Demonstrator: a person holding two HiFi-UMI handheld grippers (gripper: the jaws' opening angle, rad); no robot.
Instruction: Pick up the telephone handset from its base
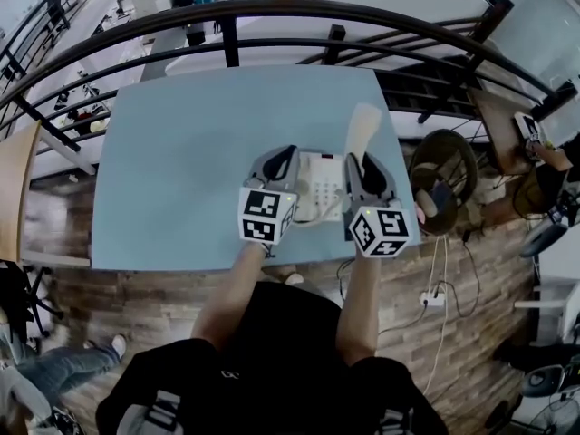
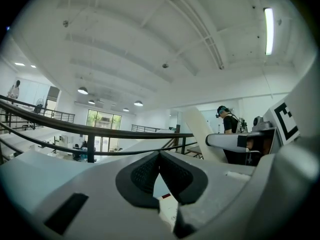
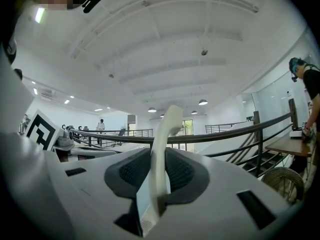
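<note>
Grey plastic, nearest me: my left gripper (image 2: 160,156), jaws pressed together at the tips, nothing caught between them. Grey plastic, alongside: my right gripper (image 3: 160,159), pads pinching the white handset (image 3: 167,124) low on its length. The handset stands upright, curves away past the jaws and is clear of its base. Below and between the two grippers: white telephone base (image 1: 317,187), sitting on the pale blue table (image 1: 181,152) towards its near right corner. Beyond the table's far edge: dark curved railing (image 1: 272,9).
</note>
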